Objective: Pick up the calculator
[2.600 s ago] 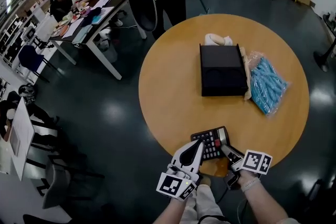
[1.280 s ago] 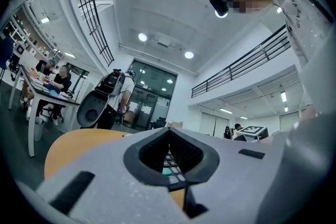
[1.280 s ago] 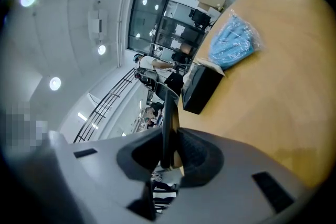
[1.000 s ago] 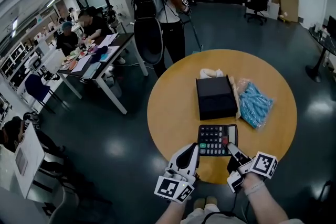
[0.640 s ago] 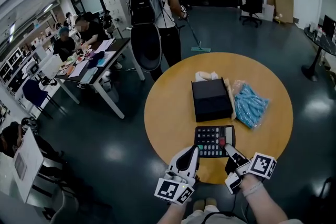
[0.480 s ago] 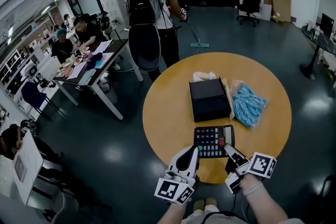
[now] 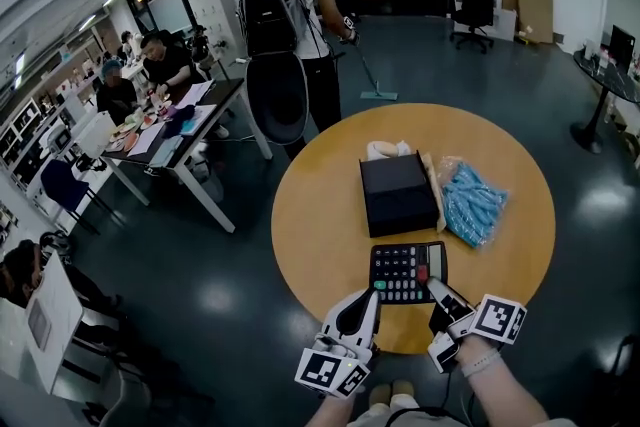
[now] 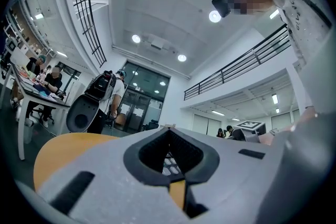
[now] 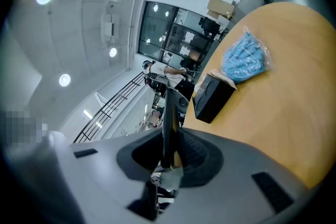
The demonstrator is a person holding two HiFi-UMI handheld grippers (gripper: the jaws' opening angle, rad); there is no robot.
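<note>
The black calculator (image 7: 407, 272), with grey and red keys, hangs face up over the near edge of the round wooden table (image 7: 320, 245). My right gripper (image 7: 437, 292) is shut on its near right corner. In the right gripper view the calculator (image 9: 169, 113) shows edge-on as a thin dark bar pinched between the jaws of the right gripper (image 9: 169, 136). My left gripper (image 7: 368, 299) is just off the calculator's near left corner, shut with nothing in it. In the left gripper view the left gripper (image 8: 170, 136) shows a few calculator keys (image 8: 169, 162) through the gap behind its tips.
A black box (image 7: 397, 194) sits mid-table, a clear bag of blue items (image 7: 470, 202) to its right and a cream object (image 7: 386, 150) behind it. A person with a backpack (image 7: 290, 5) stands beyond the table. Desks with seated people fill the left.
Since the earliest frame the calculator has come off the table's near edge, squared up in the right gripper. Over the last second both grippers stay put; only the view shifts slightly.
</note>
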